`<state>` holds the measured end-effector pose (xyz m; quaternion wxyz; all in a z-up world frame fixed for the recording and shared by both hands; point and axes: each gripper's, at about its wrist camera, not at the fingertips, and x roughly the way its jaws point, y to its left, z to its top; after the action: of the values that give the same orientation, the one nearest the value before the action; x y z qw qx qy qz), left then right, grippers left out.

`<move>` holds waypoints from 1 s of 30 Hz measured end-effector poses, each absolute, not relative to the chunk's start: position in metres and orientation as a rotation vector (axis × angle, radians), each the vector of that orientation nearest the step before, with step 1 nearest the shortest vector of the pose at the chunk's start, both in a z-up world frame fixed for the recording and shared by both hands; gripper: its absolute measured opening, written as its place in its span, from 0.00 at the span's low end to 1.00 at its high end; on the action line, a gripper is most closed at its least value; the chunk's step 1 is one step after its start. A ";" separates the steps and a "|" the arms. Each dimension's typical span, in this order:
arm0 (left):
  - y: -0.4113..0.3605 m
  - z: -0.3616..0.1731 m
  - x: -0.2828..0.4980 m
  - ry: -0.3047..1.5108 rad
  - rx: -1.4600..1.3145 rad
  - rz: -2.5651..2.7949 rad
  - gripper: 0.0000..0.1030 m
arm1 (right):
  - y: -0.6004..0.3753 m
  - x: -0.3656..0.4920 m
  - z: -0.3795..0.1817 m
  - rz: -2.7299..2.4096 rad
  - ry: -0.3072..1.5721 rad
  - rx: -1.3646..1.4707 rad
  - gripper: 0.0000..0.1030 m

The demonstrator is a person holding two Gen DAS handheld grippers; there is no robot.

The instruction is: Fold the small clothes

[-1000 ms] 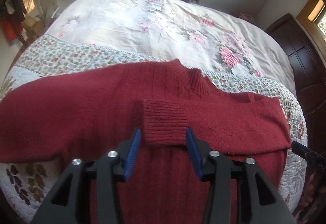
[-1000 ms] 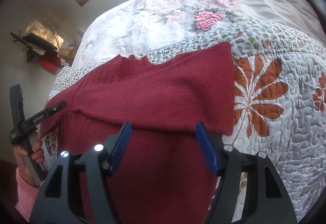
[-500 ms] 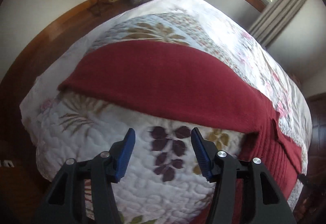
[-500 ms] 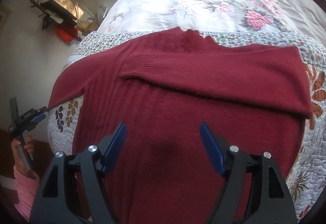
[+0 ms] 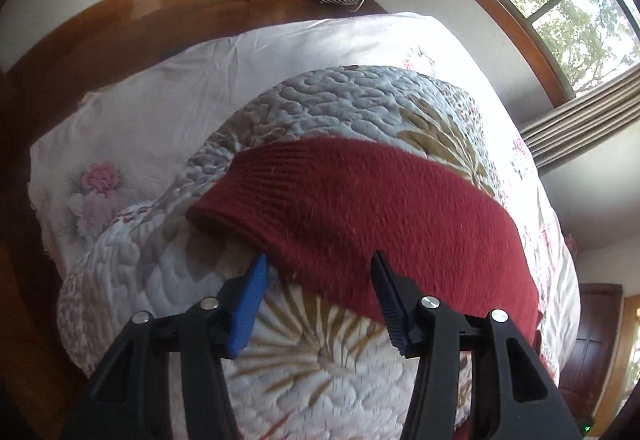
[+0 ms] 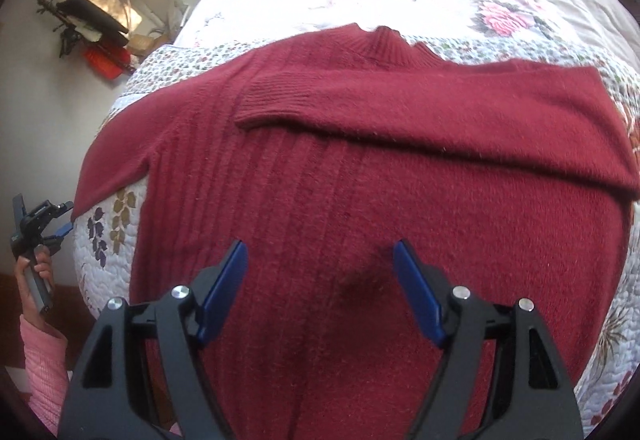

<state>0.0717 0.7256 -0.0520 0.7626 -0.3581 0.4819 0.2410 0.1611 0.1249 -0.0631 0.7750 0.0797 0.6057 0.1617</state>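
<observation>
Both tongs [image 5: 318, 306] [image 6: 320, 292] spread, empty; red sweater [image 6: 360, 179] lies lengthwise, collar pointing away, toward the pillows.

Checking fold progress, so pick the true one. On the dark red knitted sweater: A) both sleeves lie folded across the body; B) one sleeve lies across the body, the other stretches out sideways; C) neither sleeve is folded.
B: on the dark red knitted sweater, one sleeve crosses the chest; the other sleeve lies outstretched.

One red sweater [image 6: 360, 179], one quilt [image 5: 320, 372], two tools: left [image 5: 318, 304], right [image 6: 320, 292].
</observation>
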 end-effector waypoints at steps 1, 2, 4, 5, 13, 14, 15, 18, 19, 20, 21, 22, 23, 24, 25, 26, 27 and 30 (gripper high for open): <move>0.729 -0.055 0.075 1.041 -0.795 0.530 0.52 | 0.124 0.160 -0.065 0.344 1.310 0.173 0.73; 0.734 -0.057 0.078 1.035 -0.811 0.534 0.52 | 0.124 0.159 -0.065 0.339 1.307 0.171 0.73; 0.741 -0.063 0.082 1.024 -0.835 0.543 0.48 | 0.124 0.158 -0.066 0.332 1.302 0.167 0.73; 0.745 -0.065 0.084 1.018 -0.849 0.548 0.46 | 0.124 0.158 -0.066 0.329 1.302 0.165 0.73; 0.742 -0.047 0.090 0.937 -0.755 0.576 0.08 | 0.126 0.159 -0.067 0.311 1.302 0.170 0.75; 0.739 -0.041 0.091 0.918 -0.737 0.572 0.08 | 0.125 0.158 -0.066 0.311 1.300 0.174 0.75; 0.732 -0.033 0.093 0.894 -0.717 0.561 0.08 | 0.124 0.157 -0.065 0.312 1.299 0.177 0.75; 0.710 -0.011 0.103 0.845 -0.641 0.515 0.07 | 0.119 0.153 -0.060 0.310 1.288 0.180 0.75; 0.698 -0.003 0.109 0.833 -0.609 0.490 0.07 | 0.117 0.150 -0.059 0.306 1.283 0.176 0.75; 0.687 0.004 0.113 0.823 -0.586 0.463 0.07 | 0.114 0.148 -0.057 0.300 1.277 0.172 0.75; 0.674 0.011 0.119 0.813 -0.562 0.431 0.07 | 0.111 0.146 -0.055 0.297 1.274 0.171 0.75; 0.660 0.017 0.126 0.807 -0.536 0.401 0.07 | 0.107 0.143 -0.054 0.292 1.270 0.172 0.75; 0.645 0.022 0.133 0.806 -0.510 0.371 0.07 | 0.104 0.141 -0.052 0.287 1.267 0.174 0.75; 0.630 0.025 0.140 0.806 -0.494 0.336 0.07 | 0.101 0.138 -0.051 0.280 1.263 0.173 0.75; 0.615 0.028 0.148 0.808 -0.481 0.300 0.07 | 0.097 0.136 -0.050 0.273 1.257 0.171 0.75; 0.600 0.029 0.154 0.813 -0.467 0.271 0.07 | 0.093 0.133 -0.048 0.267 1.252 0.168 0.75; 0.583 0.030 0.161 0.821 -0.448 0.239 0.07 | 0.090 0.131 -0.047 0.262 1.247 0.166 0.75; 0.530 0.029 0.181 0.849 -0.402 0.142 0.07 | 0.078 0.123 -0.044 0.257 1.237 0.176 0.76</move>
<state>0.1812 0.5304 0.0285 0.8893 -0.1934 0.4087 0.0685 0.1230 0.0776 -0.0435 0.8035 0.0821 0.5773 0.1197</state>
